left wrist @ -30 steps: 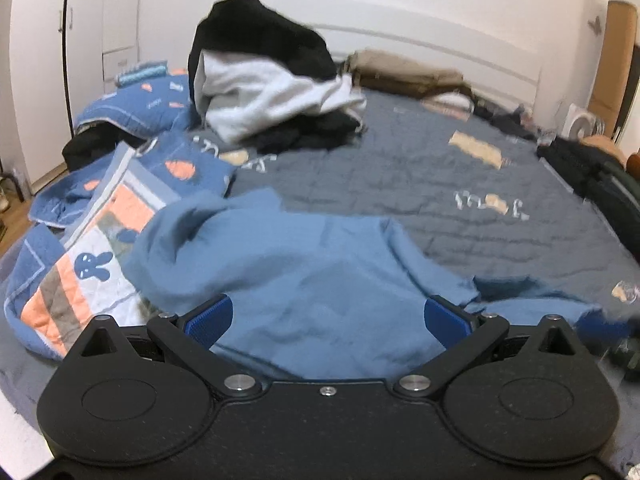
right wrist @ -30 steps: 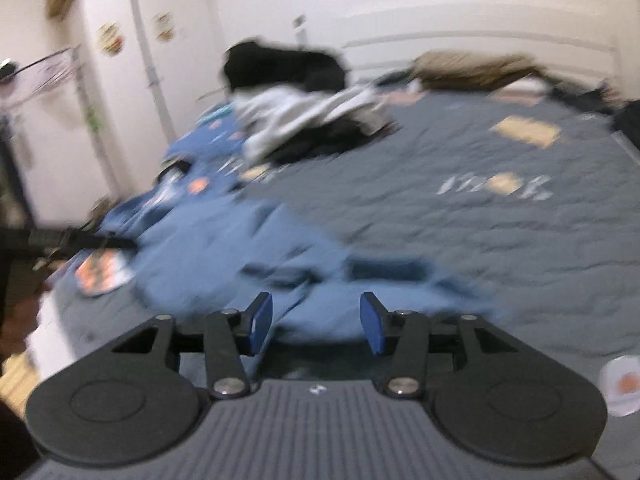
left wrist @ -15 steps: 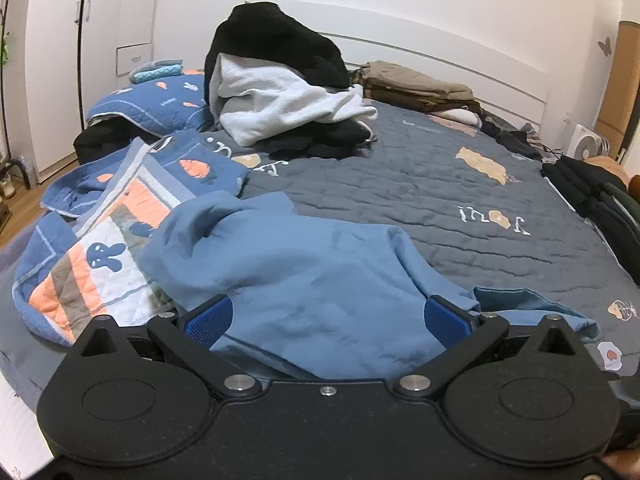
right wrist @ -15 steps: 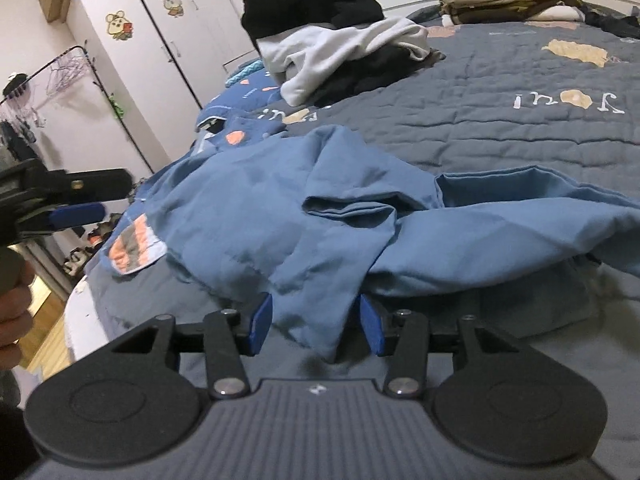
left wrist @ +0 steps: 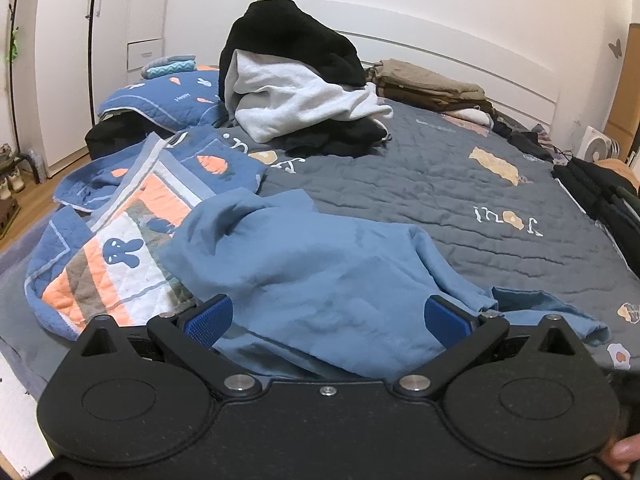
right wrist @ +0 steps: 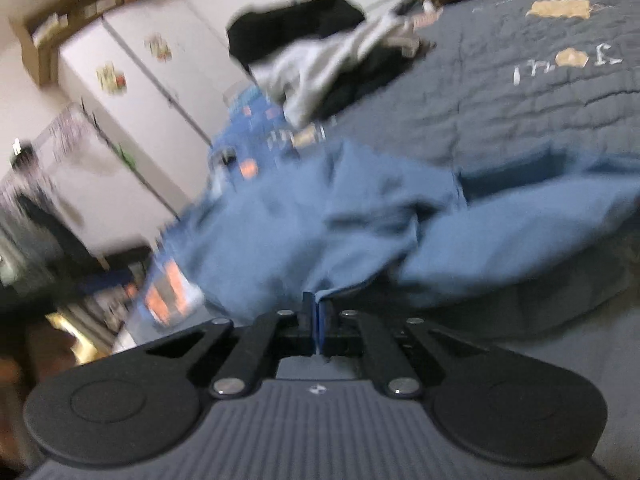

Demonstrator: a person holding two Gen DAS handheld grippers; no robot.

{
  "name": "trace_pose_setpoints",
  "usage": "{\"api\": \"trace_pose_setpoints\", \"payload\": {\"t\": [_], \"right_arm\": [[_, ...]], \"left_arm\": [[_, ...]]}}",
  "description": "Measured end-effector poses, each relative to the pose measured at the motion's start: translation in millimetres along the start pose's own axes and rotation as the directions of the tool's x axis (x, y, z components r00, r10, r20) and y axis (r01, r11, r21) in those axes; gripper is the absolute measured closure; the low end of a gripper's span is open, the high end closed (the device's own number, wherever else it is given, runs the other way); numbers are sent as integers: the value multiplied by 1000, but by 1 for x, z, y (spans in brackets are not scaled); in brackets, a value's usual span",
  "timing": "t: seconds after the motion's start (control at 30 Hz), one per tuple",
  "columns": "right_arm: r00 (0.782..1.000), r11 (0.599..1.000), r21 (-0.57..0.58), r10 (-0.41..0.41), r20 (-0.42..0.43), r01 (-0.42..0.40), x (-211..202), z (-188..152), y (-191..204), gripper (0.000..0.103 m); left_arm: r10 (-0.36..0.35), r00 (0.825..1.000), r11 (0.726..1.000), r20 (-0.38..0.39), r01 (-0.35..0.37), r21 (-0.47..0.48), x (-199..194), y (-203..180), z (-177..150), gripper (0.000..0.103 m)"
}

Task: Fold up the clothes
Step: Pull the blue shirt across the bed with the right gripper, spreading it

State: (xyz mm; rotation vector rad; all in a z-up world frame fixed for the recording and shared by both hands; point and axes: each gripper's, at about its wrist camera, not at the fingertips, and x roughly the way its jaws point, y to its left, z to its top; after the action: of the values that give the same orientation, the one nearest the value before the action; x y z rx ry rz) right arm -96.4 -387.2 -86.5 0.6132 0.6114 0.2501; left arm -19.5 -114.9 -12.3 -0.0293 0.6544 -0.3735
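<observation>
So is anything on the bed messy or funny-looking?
Yes. The blue shirt lies crumpled, partly over the bunny quilt. Behind it, black and white clothes sit in a heap, not folded.

Left wrist view: sharp and evenly lit, soft indoor light, no hard shadows on the grey bedspread [left wrist: 420,200].
White wall [left wrist: 440,4] behind the bed: bright but not blown out, no glare.
Edges: heavy fisheye bend; the wardrobe [left wrist: 112,32] left of the bed bows, corners go dark.
Right wrist view: dimmer, warmer, tilted, smeared with motion blur.
Blue garment [right wrist: 320,220]: folds are mushy there.
Right gripper [right wrist: 316,316]: body fairly crisp, faint shadow below the cloth beside it.
</observation>
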Motion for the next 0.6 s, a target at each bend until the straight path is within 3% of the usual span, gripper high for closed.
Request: {"api": "trace_pose_setpoints", "payload": {"t": [0.27, 0.47, 0.6], "right_arm": [[973, 992, 108, 34, 229, -60, -62, 38, -9, 102], [914, 979, 199, -49, 403, -36, -116, 65, -42, 102], [885, 967, 254, -140, 444, 25, -141, 71, -67, 102]], "left_arm": [[3, 1000, 1000, 8, -4, 4, -1, -1, 1, 0], [6, 1000, 1000, 7, -6, 10, 0, -4, 1, 0], [8, 1000, 1000, 0, -8, 25, 2, -9, 0, 0]]}}
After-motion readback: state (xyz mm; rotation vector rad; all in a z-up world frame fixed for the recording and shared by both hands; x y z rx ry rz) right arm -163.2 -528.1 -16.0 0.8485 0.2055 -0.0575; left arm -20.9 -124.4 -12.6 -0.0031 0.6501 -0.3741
